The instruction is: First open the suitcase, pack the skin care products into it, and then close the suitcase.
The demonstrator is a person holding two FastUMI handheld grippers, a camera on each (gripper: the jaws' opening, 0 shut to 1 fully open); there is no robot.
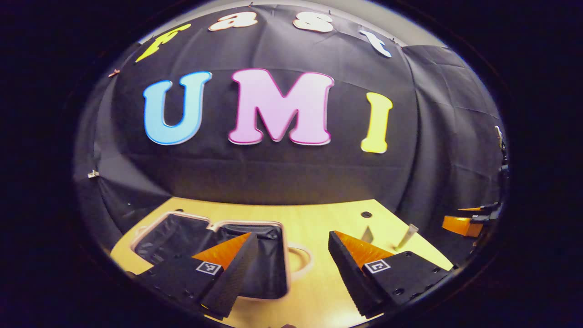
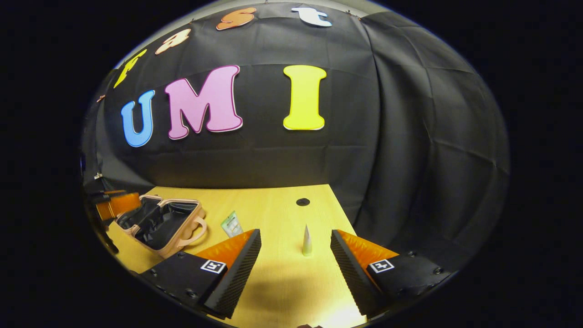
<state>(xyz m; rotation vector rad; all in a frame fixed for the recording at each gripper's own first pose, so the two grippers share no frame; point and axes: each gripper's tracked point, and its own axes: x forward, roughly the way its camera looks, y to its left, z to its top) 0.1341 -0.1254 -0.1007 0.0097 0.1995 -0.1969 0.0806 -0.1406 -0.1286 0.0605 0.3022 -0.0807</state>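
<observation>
A small pink suitcase [image 1: 246, 222] lies open on the wooden table, its black lining showing in both halves; in the right gripper view the suitcase [image 2: 182, 243] sits at the left. My left gripper [image 1: 291, 255] is open, hovering over the case's right half and handle. A green-and-white tube [image 2: 231, 224] stands just right of the case. A pale pointed tube [image 2: 307, 241] stands upright ahead of my right gripper [image 2: 296, 255], which is open with nothing between its fingers. From the left gripper view, the two tubes appear as a flat tube [image 1: 367, 234] and a tilted tube [image 1: 406, 236].
The table [image 2: 273, 282] has a round cable hole [image 2: 303, 201] near its back edge. Black cloth walls close in behind and to the right. The right gripper [image 1: 462, 224] shows at the far right edge, and the left gripper [image 2: 114, 205] sits beside the suitcase.
</observation>
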